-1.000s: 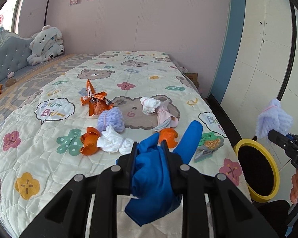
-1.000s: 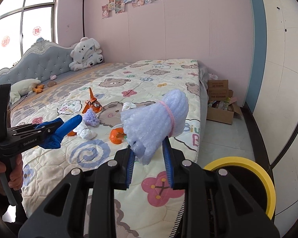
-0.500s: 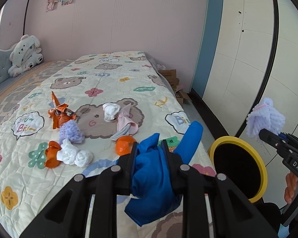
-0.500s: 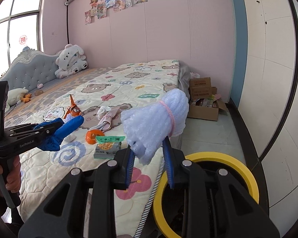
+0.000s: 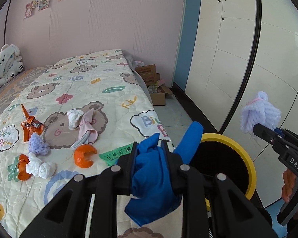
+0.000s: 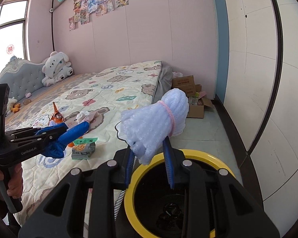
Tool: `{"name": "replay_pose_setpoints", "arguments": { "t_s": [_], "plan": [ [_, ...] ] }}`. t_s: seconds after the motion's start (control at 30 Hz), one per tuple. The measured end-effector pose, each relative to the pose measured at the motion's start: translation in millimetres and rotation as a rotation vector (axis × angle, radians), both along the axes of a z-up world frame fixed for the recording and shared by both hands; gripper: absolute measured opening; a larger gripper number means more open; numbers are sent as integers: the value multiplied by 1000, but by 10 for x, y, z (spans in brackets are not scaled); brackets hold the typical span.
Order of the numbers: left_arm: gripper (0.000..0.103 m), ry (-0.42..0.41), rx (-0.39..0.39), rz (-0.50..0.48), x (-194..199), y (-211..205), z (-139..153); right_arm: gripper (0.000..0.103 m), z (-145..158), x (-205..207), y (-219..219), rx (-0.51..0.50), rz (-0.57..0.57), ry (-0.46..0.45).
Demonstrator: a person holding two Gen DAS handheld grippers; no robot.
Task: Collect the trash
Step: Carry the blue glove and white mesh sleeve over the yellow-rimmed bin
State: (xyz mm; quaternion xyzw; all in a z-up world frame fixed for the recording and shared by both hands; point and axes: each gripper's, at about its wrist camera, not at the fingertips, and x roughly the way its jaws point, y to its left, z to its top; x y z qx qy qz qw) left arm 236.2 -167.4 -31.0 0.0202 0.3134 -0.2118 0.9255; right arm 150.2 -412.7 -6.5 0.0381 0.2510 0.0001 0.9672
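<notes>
Yellow-rimmed bin [image 6: 224,170] on the floor beside the foot of the bed [image 5: 101,99]; its interior is black, apparently lined with a glossy dark bag, and no contents can be made out except crumpled dark material at the bottom. Its near rim is cut off behind the right claw [image 6: 150,158] in the right wrist view. An open cardboard box [image 6: 196,107] by the wall holds small packets, too small to identify.

The right claw is closed on a bundle of pale lilac bubble wrap [image 6: 157,123], bound with a pink band, held above the bin's rim. The left claw [image 5: 149,158] grips a crumpled blue cloth [image 5: 155,178], soft and matte; one rolled end projects over the bin's edge, while its lower folds hang below the fingers. The holder's hands are largely hidden behind the handles.

Loose trash on the quilted, bear-printed bed cover: an orange peel [image 5: 84,156], curved and hollow; a second peel [image 5: 22,169] touching a white knotted tissue wad [image 5: 40,166]; a lilac bubble-wrap piece [image 5: 37,144]; a crumpled orange foil wrapper [image 5: 29,125]; a white wad [image 5: 74,117] beside a knotted pink cloth [image 5: 87,132]; a green-topped snack packet [image 6: 83,148], mostly hidden behind the left claw in the left wrist view. A plush toy [image 6: 56,68] sits near the headboard.
</notes>
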Motion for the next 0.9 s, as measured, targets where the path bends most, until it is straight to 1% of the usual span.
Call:
{"name": "replay_pose_setpoints", "arguments": {
  "t_s": [0.3,0.67,0.9],
  "plan": [
    [21,21,1,-68,35,-398,-53,27,-8,-26,-260,7,-48,2],
    [21,72,6,-126,141,-831,-250,27,-30,-20,-532,7,-97,4],
    [21,101,7,-157,194,-1091,-374,27,-95,63,-681,17,-119,14]
  ]
}}
